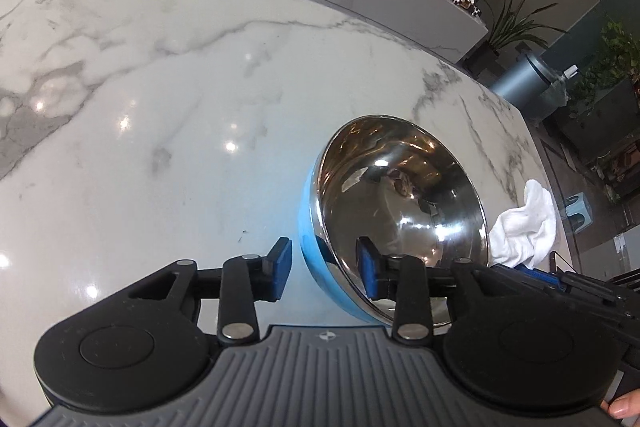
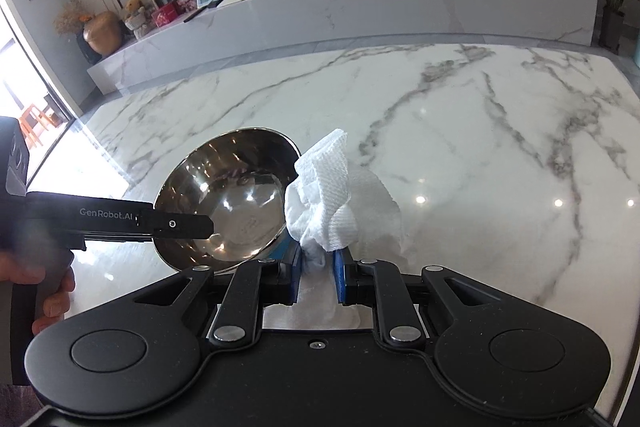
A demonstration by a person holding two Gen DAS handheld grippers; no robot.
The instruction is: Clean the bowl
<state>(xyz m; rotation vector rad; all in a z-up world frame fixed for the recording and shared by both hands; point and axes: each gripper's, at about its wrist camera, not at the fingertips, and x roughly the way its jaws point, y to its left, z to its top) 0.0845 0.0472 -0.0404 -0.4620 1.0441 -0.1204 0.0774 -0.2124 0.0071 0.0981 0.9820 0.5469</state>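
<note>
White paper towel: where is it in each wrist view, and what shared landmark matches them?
Left wrist: paper towel at right edge, just right of the steel bowl.
Right wrist: lower centre, pinched in the right gripper, bowl to its left.
Shared landmark: the bowl on the marble table.

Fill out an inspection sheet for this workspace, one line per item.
Surface: white marble table, glossy, bare apart from the job's things.
Job's things: steel bowl with blue outside, tilted; white paper towel beside its rim.
Clutter: nothing seen on the table.
Grippers: left tongs open, straddling the bowl's rim; right tongs shut on the paper towel.
Cables: wires on the far marble shelf.
Surroundings: potted plants, painting, dark screen.
</note>
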